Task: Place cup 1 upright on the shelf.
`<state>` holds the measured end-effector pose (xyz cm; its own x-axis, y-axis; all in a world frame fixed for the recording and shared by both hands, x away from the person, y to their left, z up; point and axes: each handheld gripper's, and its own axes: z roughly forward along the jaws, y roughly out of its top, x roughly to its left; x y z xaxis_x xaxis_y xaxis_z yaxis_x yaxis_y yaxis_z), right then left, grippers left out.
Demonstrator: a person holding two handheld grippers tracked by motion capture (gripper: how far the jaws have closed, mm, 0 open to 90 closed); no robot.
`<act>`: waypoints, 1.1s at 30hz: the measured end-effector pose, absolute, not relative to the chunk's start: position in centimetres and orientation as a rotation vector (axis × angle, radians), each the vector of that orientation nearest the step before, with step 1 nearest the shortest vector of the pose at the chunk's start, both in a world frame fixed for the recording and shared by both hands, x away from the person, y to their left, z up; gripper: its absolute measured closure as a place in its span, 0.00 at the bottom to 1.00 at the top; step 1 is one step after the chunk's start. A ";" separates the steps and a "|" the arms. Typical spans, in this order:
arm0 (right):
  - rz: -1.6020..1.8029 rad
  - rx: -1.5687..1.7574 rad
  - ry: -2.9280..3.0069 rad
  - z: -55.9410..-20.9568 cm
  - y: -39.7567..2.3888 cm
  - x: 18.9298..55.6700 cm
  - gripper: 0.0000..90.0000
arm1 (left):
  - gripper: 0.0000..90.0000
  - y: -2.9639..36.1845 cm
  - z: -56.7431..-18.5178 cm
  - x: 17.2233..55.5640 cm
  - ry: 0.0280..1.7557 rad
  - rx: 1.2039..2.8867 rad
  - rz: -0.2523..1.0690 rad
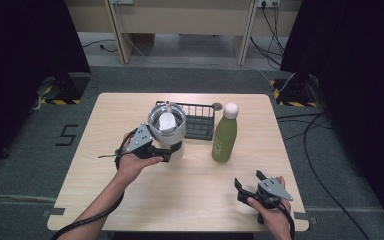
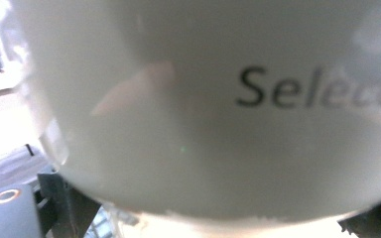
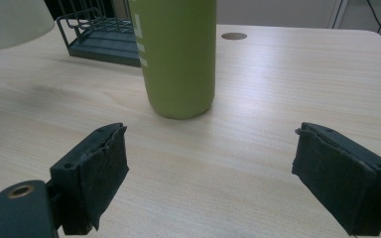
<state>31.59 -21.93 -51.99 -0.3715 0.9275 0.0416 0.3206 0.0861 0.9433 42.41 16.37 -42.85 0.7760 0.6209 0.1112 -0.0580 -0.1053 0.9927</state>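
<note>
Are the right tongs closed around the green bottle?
No. In the right gripper view the right tongs stand open over bare table, with the green bottle upright farther off, touching neither pad.

A light wooden table [image 1: 130, 200] is seen, standing on grey floor. Directly on it are found a green bottle [image 1: 224, 137] with a white cap — upright — and a dark wire rack [image 1: 200, 122] just beside it.

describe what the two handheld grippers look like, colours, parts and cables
Both the left gripper and right gripper are black, each topped by a grey three-cornered plate and trailing a black cable. The right one's two jaws carry flat black pads. The person's forearms are bare, no sleeves.
</note>
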 end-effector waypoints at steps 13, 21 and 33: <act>1.290 1.236 1.764 -52.0 -21.9 31.6 0.15 | 0.11 16.9 -41.2 44.3 0.502 1.557 0.670; 1.293 1.238 1.761 -52.0 -21.9 31.6 0.15 | 0.11 17.1 -40.0 45.9 0.521 1.543 0.704; 1.292 1.235 1.761 -52.1 -21.9 31.7 0.15 | 0.11 17.1 -38.8 47.8 0.566 1.501 0.741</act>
<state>31.67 -21.94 -52.06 -0.3690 0.9284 0.0432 0.3195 0.0831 0.9439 47.80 17.07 -38.78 0.6673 0.7365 0.1112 -0.0856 -0.0726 0.9937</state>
